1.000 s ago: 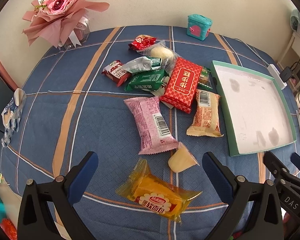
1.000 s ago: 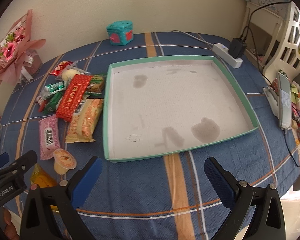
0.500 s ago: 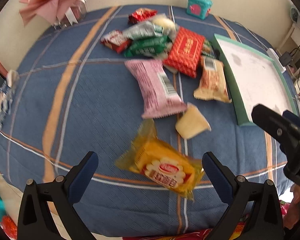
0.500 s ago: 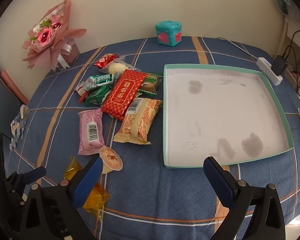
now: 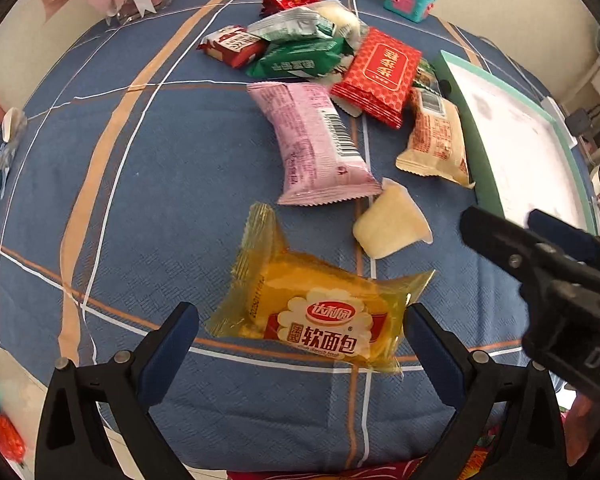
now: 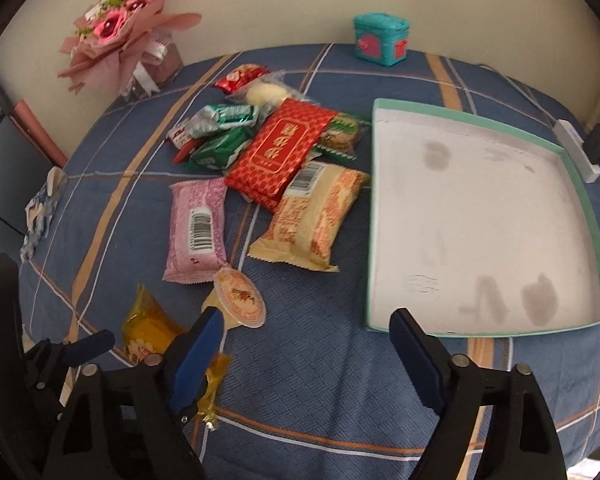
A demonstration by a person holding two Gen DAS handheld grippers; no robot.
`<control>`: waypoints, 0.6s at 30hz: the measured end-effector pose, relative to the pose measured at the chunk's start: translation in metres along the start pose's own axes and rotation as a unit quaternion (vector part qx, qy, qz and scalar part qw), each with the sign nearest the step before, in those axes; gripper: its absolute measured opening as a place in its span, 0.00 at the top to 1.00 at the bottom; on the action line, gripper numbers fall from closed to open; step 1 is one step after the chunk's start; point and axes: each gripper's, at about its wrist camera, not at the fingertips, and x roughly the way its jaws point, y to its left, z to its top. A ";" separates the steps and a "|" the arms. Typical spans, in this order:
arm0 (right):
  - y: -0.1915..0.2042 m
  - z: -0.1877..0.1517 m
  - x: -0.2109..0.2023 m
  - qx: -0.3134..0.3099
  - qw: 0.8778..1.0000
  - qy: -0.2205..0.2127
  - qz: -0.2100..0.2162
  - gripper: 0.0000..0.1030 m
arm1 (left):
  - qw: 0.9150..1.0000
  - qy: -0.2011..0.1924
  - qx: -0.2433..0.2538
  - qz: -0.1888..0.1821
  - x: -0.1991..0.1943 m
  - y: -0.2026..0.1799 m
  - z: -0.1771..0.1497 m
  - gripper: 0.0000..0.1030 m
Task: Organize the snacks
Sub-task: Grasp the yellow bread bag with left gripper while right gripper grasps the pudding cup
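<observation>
A: Left gripper (image 5: 298, 334) first; what have you got between the jaws?

B: Your jaws stand wide; the yellow bread packet (image 5: 320, 312) lies between them on the blue cloth (image 5: 160, 220); pads not pressing it that I can see; right pad just at the wrapper's edge.

A: Right gripper (image 6: 304, 330)?

B: Parted, and your jaws have just been closing; nothing between them but cloth; your left finger (image 6: 200, 340) sits just in front of the jelly cup (image 6: 238, 300), can't tell if touching.

A: Outward from there?

B: Pink packet (image 6: 198, 228) just beyond the cup; beige packet (image 6: 312, 220) beside it, near the tray (image 6: 588, 208); red packet (image 6: 284, 148) overlaps the beige one's top; green packets (image 6: 220, 150) and a small red one (image 6: 240, 77) further back in the heap.

A: Tray?

B: Green rim, white floor with stains, holds no snacks; all snacks on the cloth to its left; teal box (image 6: 382, 40) and bouquet (image 6: 116, 36) at the wall.
</observation>
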 end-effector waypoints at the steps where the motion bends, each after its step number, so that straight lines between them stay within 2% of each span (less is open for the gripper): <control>1: 0.003 0.001 0.002 -0.005 1.000 0.003 0.007 0.22 | 1.000 0.000 -0.002 -0.001 0.000 0.001 0.000 0.03; 5: 0.014 0.003 0.012 -0.026 0.999 0.019 0.023 0.29 | 1.000 -0.006 -0.020 0.005 0.002 0.015 0.000 0.03; 9: 0.021 0.005 0.021 -0.041 0.998 0.030 0.021 0.29 | 0.999 -0.018 -0.034 0.020 0.000 0.032 0.000 0.03; 18: 0.026 0.014 0.033 -0.045 0.997 0.046 0.045 0.32 | 0.997 -0.027 -0.075 0.012 0.009 0.073 0.005 0.03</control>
